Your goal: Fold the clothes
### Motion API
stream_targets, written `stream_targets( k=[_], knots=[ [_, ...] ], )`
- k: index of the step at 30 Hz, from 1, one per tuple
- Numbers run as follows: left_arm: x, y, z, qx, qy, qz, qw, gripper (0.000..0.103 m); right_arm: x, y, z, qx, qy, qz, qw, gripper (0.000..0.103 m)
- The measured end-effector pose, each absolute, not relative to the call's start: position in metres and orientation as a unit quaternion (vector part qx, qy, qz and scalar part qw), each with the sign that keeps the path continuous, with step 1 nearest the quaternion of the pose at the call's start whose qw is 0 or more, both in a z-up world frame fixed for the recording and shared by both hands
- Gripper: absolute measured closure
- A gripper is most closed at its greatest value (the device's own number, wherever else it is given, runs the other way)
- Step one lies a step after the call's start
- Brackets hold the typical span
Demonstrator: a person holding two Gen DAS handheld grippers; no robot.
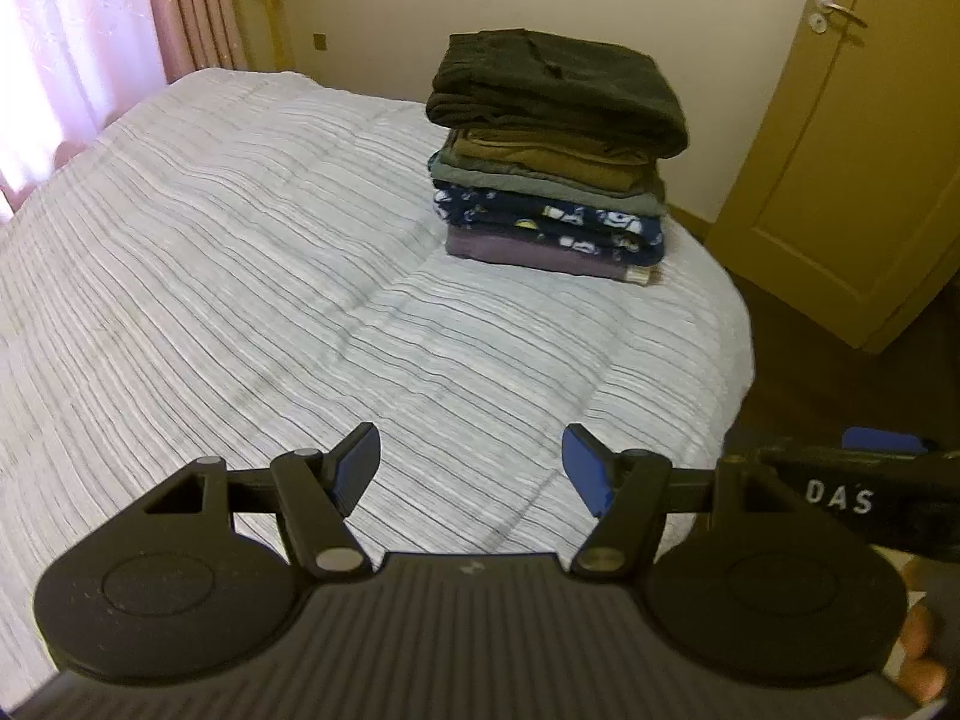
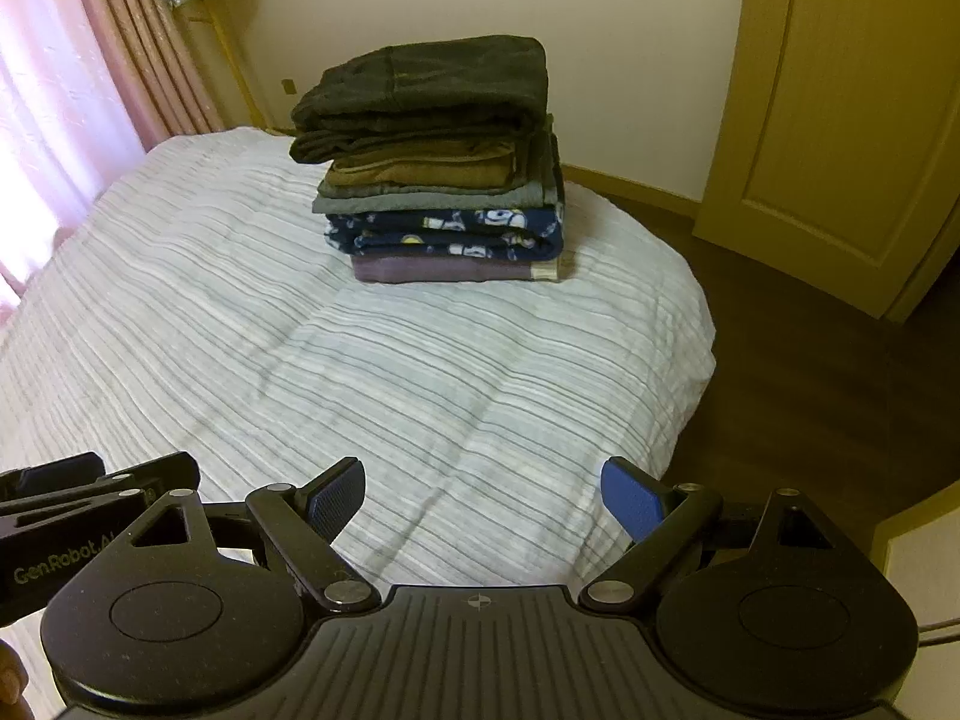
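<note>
A stack of several folded clothes stands on the far right part of the bed, with a dark garment on top, brown and grey ones below, a navy patterned one and a purple one at the bottom. It also shows in the right wrist view on the bed. My left gripper is open and empty, held above the bedspread well short of the stack. My right gripper is open and empty, also over the near part of the bed. Each gripper shows at the edge of the other's view.
The bed has a white striped bedspread. Pink curtains hang at the left. A yellow-brown door stands at the right, with dark wooden floor between it and the bed's right edge.
</note>
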State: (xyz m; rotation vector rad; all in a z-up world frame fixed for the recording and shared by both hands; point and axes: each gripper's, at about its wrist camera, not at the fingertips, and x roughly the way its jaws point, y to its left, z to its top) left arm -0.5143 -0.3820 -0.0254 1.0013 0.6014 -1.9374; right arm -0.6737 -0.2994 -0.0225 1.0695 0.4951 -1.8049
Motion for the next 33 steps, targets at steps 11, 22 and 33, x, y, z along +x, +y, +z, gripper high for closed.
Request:
stream_targets(
  k=[11, 22, 33],
  knots=[
    [-0.526, -0.405, -0.027, 0.38, 0.227, -0.793, 0.419, 0.039, -0.686, -0.326, -0.029, 0.443, 0.206, -0.737, 0.468, 0.014],
    [-0.546, -0.431, -0.04, 0.392, 0.229, -0.792, 0.409, 0.039, -0.699, -0.351, -0.034, 0.446, 0.208, -0.739, 0.461, 0.014],
    [-0.566, -0.446, -0.04, 0.382, 0.195, -0.801, 0.418, 0.034, -0.709, -0.37, -0.039, 0.447, 0.209, -0.743, 0.452, 0.014]
  ],
)
